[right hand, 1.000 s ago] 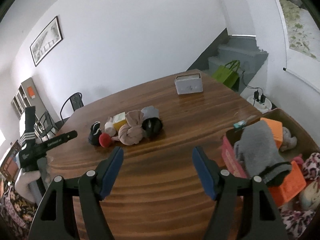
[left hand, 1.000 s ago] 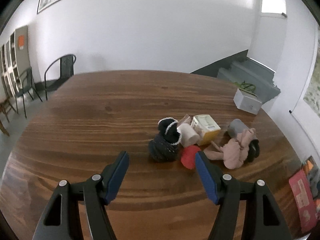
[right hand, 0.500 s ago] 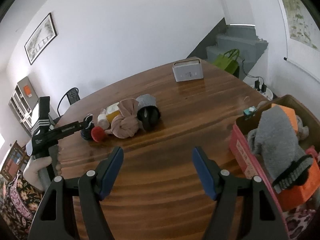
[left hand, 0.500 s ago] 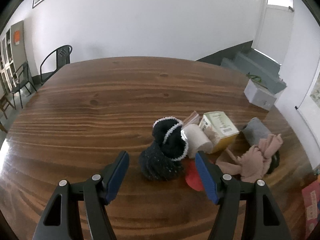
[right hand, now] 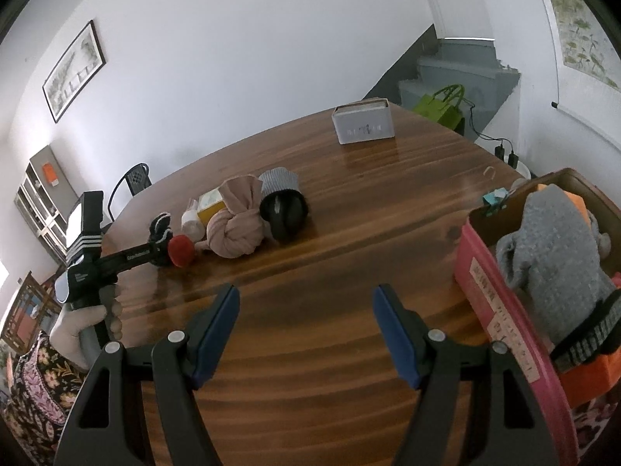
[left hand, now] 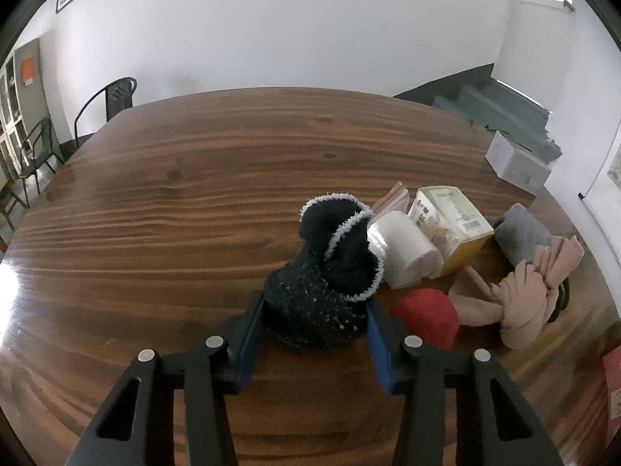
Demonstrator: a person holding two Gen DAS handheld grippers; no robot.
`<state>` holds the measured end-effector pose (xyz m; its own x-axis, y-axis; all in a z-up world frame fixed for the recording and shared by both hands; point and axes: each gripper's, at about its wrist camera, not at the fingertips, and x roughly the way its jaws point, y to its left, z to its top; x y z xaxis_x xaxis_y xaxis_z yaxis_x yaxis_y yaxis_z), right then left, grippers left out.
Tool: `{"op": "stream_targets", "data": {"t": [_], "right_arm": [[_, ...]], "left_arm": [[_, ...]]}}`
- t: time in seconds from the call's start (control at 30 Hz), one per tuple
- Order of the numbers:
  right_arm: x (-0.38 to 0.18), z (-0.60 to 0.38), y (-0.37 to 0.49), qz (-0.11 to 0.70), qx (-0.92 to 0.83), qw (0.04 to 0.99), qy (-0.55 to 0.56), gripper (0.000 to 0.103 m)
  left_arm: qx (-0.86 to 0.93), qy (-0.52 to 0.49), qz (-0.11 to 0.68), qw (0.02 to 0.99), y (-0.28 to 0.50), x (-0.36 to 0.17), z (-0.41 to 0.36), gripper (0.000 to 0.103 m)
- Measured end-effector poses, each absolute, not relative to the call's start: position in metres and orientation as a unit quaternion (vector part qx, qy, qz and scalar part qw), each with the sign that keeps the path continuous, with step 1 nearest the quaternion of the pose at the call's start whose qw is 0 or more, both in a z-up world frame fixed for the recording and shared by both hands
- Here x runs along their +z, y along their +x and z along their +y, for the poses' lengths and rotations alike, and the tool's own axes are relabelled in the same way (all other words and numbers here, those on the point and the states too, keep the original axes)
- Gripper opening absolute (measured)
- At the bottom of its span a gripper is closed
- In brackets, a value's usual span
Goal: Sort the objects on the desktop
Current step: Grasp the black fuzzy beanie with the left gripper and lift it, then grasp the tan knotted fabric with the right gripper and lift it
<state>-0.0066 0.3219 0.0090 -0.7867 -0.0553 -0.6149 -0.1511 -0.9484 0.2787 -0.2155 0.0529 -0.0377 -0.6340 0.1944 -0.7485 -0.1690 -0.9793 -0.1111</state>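
Observation:
A black fuzzy sock bundle with white trim (left hand: 330, 256) sits on the brown wooden table (left hand: 174, 202). My left gripper (left hand: 313, 303) is closing its jaws around the bundle's lower half, and both blue pads touch its sides. Seen from the right wrist, the left gripper (right hand: 155, 250) is held by a gloved hand (right hand: 73, 330) at the sock bundle (right hand: 159, 227). My right gripper (right hand: 306, 295) hangs open over bare table, nothing between its fingers.
Beside the sock lie a red ball (left hand: 425, 320), a white roll (left hand: 403, 252), a yellow-green carton (left hand: 450, 229), a pink knotted cloth (left hand: 531, 295) and a grey sock (left hand: 522, 233). A pink box (right hand: 500, 310) of clothes stands at right. A white box (right hand: 365, 124) sits far back.
My left gripper moved forward and down onto the black sock bundle, and its jaws narrowed around it. My right gripper dipped a little and stayed open.

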Motion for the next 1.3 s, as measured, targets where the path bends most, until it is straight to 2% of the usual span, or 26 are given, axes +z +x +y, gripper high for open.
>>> {"op": "stream_targets", "data": {"t": [0.3, 0.63, 1.0, 1.3], "right_arm": [[0.015, 0.305, -0.025, 0.146, 0.931, 0.006, -0.333, 0.075], [0.006, 0.273, -0.093, 0.140, 0.923, -0.011, -0.359, 0.075], [-0.021, 0.258, -0.156, 0.167, 0.905, -0.008, -0.392, 0.075], [-0.034, 0.257, -0.182, 0.170, 0.897, -0.002, -0.407, 0.074]], "left_arm": [[0.913, -0.398, -0.021, 0.091, -0.172, -0.022, 0.028, 0.049], [0.929, -0.353, -0.004, 0.113, -0.126, 0.000, 0.020, 0.049], [0.927, -0.361, -0.027, 0.100, -0.127, -0.003, 0.002, 0.049], [0.922, -0.372, -0.018, 0.102, -0.126, -0.013, 0.008, 0.049]]}}
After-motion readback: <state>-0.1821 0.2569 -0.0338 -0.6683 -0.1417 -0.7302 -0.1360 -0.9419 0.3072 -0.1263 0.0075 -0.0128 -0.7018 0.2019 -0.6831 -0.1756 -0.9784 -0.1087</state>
